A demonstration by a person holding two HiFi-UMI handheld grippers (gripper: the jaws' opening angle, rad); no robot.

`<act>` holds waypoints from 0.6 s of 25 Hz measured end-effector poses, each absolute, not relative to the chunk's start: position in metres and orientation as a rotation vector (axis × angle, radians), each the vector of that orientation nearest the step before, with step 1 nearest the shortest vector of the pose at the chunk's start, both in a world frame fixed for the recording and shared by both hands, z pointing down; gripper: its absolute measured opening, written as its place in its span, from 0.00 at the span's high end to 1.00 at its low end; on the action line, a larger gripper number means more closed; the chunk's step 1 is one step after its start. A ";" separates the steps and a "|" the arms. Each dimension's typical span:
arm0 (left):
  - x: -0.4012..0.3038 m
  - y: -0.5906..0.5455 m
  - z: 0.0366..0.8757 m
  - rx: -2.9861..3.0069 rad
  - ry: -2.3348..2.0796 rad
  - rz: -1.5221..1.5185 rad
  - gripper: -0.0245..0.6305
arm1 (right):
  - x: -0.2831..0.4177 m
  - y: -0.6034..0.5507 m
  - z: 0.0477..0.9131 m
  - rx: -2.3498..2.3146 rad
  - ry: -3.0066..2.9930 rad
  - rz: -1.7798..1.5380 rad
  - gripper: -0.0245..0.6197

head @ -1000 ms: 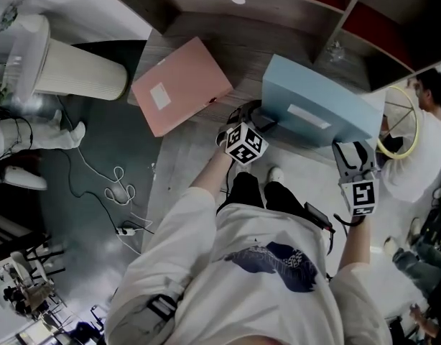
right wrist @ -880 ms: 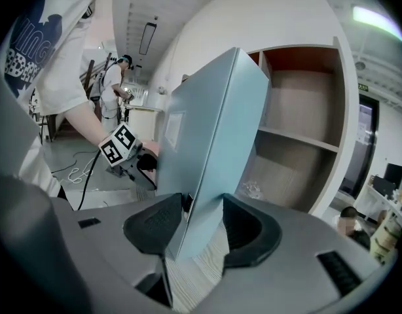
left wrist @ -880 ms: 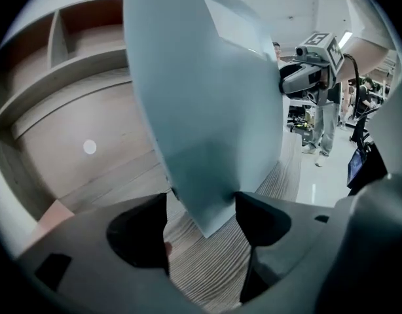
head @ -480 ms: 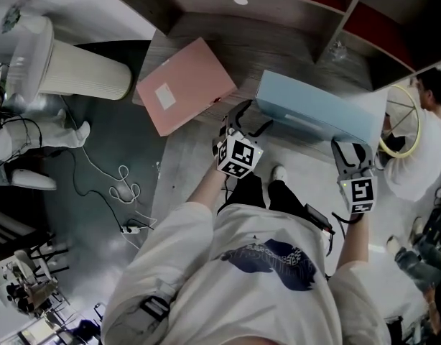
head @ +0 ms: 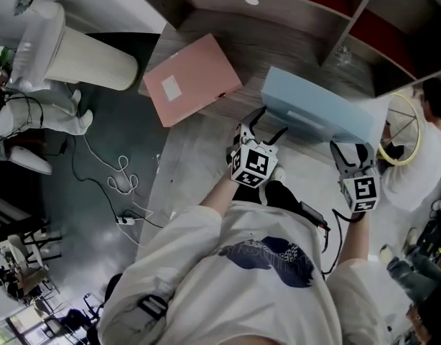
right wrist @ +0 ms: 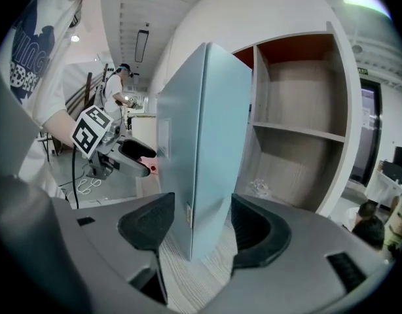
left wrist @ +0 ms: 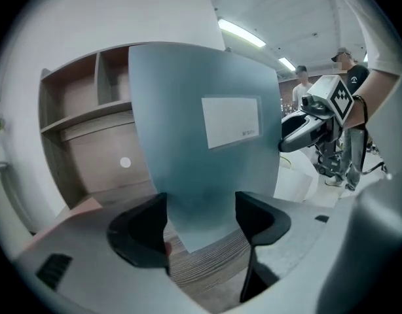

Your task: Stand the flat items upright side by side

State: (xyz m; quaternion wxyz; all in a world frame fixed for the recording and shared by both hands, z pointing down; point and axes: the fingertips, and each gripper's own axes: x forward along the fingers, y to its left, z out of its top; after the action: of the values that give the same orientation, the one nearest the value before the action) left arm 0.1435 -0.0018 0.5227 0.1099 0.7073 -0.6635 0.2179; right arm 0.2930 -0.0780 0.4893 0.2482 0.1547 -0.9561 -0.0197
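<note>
Only tiny illegible print on white label of blue folder

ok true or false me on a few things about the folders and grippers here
The blue folder stands up on its edge on the shelf. True.
The pink folder stands upright too. False: it lies flat.
The right gripper is clamped on the blue folder. False: its jaws have just been opening and straddle the edge without pressing.
The left gripper has its jaws apart. True.
The two folders touch. False: bare shelf shows between them.

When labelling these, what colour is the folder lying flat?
The flat folder is pink; the head view shows it best.
</note>
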 end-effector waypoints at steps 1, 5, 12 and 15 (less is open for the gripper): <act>0.145 -0.001 0.523 2.079 -1.950 0.644 0.48 | 0.295 -0.078 0.489 0.400 -2.603 -0.046 0.53; 0.147 -0.001 0.523 2.074 -1.954 0.647 0.48 | 0.303 -0.083 0.485 0.293 -2.607 0.021 0.42; 0.154 -0.001 0.529 2.052 -1.955 0.647 0.48 | 0.284 -0.094 0.487 -0.037 -2.547 0.064 0.35; 0.160 -0.003 0.532 2.048 -1.945 0.643 0.48 | 0.273 -0.091 0.484 -0.147 -2.533 0.059 0.35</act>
State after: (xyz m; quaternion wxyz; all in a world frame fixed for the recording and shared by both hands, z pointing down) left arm 0.1596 -0.0028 0.5319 0.1219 0.7017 -0.6664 0.2205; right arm 0.2735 -0.0913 0.4844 0.2971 -0.0554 -0.9530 0.0222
